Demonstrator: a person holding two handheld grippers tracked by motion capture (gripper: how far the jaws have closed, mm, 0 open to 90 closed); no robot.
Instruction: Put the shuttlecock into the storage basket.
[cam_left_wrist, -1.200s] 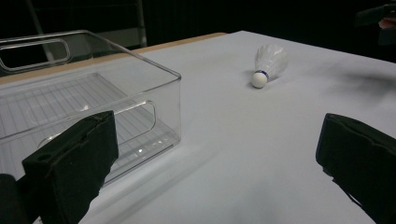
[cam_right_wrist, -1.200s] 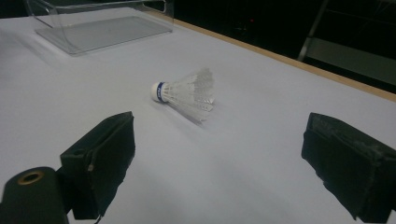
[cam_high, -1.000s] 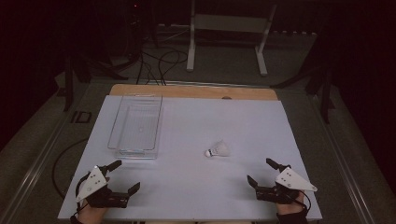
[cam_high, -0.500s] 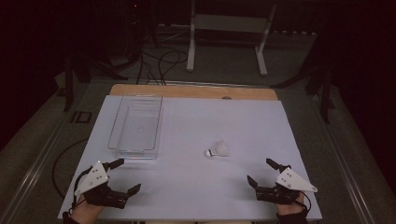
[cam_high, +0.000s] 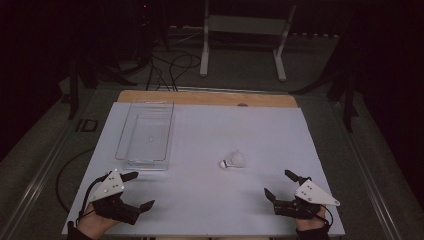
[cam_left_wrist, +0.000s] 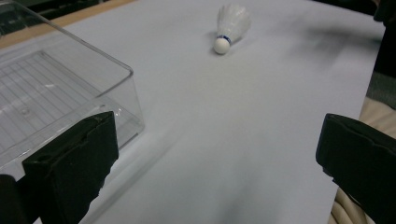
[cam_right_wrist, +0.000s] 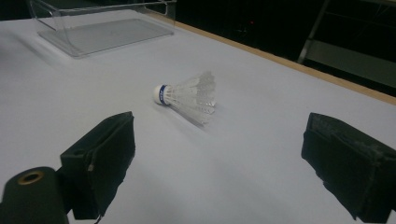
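Note:
A white shuttlecock (cam_high: 233, 160) lies on its side on the white table sheet (cam_high: 210, 135), its cork tip with a blue band pointing left. It also shows in the left gripper view as the shuttlecock (cam_left_wrist: 231, 25) and close up in the right gripper view, shuttlecock (cam_right_wrist: 189, 97). A clear plastic box (cam_high: 146, 135) stands empty at the left; its near corner, the box (cam_left_wrist: 56, 93), is just ahead of the left jaws. My left gripper (cam_high: 136, 190) rests open at the front left. My right gripper (cam_high: 280, 185) rests open at the front right, nothing between its jaws.
A wooden strip (cam_high: 210, 98) edges the table's far side. Beyond it stand a white metal frame (cam_high: 245, 30) and cables (cam_high: 170, 62) on the dark floor. A cable (cam_high: 62, 172) trails off the table's left side.
The left gripper has shifted slightly; the right gripper, shuttlecock and box have not moved.

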